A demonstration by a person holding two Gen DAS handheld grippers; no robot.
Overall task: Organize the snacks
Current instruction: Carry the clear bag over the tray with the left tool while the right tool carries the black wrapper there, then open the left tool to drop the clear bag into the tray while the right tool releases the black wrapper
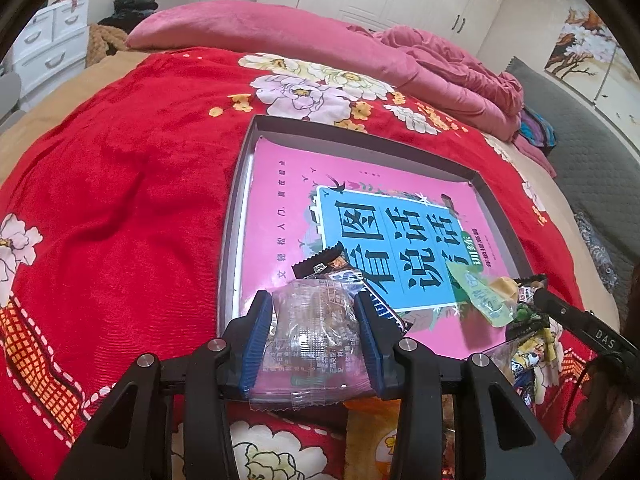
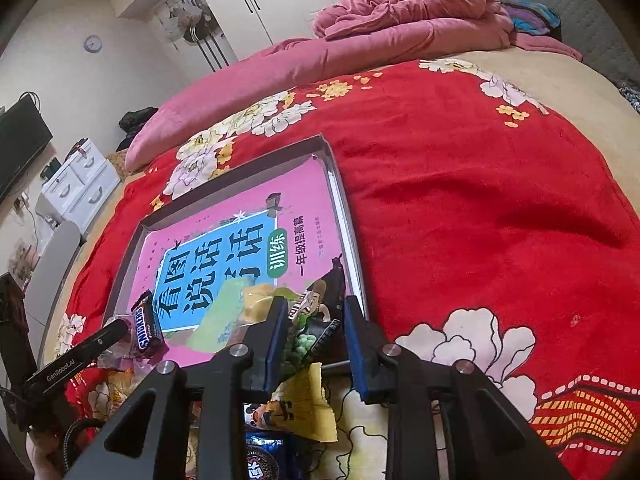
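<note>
A shallow grey box (image 1: 362, 136) lined with a pink book cover lies on the red flowered bedspread; it also shows in the right wrist view (image 2: 344, 208). My left gripper (image 1: 314, 320) is shut on a clear-wrapped pastry snack (image 1: 316, 336) above the box's near left corner. A Snickers bar (image 2: 145, 326) lies just beyond it. My right gripper (image 2: 314, 320) is open over a black packet of green peas (image 2: 320, 312) at the box's near right edge. A green packet (image 1: 478, 292) and a yellow snack (image 1: 505, 286) lie in the box.
Several loose snack packets (image 2: 304, 408) lie on the bedspread by the box's near edge, among them an Oreo pack (image 2: 264, 460). A pink pillow (image 1: 248, 28) and crumpled pink blanket (image 1: 452, 68) lie at the far side. White drawers (image 1: 48, 40) stand left.
</note>
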